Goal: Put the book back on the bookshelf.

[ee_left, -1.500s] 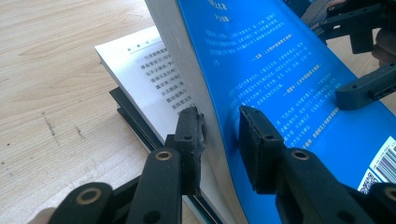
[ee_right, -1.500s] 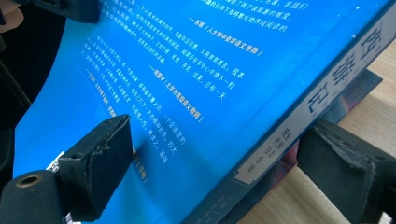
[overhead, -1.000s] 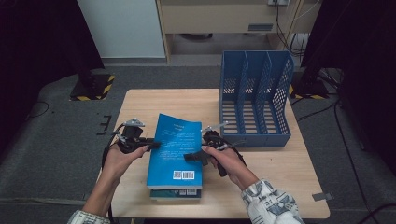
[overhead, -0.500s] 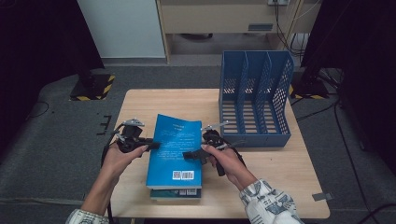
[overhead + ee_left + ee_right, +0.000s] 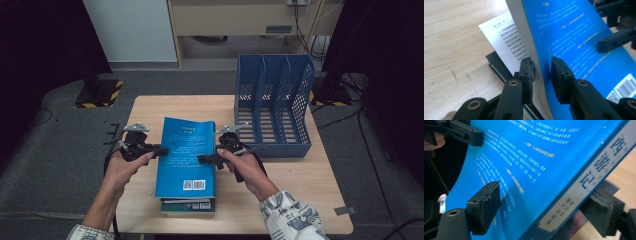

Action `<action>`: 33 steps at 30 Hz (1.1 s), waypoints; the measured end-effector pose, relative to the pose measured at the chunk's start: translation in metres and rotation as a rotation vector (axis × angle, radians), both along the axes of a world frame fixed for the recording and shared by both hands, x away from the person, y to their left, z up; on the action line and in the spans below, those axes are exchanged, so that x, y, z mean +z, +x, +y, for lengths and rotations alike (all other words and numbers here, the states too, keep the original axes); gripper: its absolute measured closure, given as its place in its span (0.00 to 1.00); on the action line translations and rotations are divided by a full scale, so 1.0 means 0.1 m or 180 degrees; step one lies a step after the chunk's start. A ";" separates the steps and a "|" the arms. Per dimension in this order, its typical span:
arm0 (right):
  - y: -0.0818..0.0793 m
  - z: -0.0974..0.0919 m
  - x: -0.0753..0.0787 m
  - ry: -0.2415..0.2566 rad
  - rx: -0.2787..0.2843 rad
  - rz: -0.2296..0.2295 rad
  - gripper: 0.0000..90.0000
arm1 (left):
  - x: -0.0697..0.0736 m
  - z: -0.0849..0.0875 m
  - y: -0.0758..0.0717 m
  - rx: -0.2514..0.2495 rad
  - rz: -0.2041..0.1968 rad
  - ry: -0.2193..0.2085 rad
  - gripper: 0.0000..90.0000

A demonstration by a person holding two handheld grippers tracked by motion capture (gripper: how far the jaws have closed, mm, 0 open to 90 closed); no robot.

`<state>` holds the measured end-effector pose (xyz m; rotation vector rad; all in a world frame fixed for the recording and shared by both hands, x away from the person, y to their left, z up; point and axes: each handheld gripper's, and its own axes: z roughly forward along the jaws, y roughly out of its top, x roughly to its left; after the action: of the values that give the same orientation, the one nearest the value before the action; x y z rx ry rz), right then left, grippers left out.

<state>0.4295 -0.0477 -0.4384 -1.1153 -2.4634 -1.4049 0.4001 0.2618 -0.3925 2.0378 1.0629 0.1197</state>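
Two hand-held black grippers work one thick blue paperback book (image 5: 186, 152), which lies on top of a darker book (image 5: 187, 205) on the light wooden surface (image 5: 310, 190). From the high view we see the blue book near the front middle of the surface, its long sides running away from the person, with a blue plastic mesh file rack (image 5: 272, 112) just beside it on the person's right.

The left gripper (image 5: 541, 72) comes in at the book's left long edge. Its jaws are pinched tight on the page block and back cover: one pad sits against the white page edges, the other on the blue cover. A printed white page (image 5: 504, 42) fans out beneath that edge. We read that side as lifted off the darker book.

The right gripper (image 5: 546, 205) straddles the spine side. Its jaws have just been closing, with the book between them. One pad lies on the blue cover; the other sits under the white spine strip. We cannot tell if that lower pad is pressing yet, and the grip looks looser than the left.

Both hands (image 5: 122, 167) hold the tools low over the surface.
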 end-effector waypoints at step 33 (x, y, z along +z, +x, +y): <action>0.02 0.17 0.51 -0.0205 0.0098 -0.0335 0.37 | 0.11 0.00 -0.05 -0.0050 -0.0077 -0.0060 0.82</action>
<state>0.4315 -0.0312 -0.3877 -1.0360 -2.6038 -1.4206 0.3953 0.2620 -0.3818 2.0227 1.0291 0.1255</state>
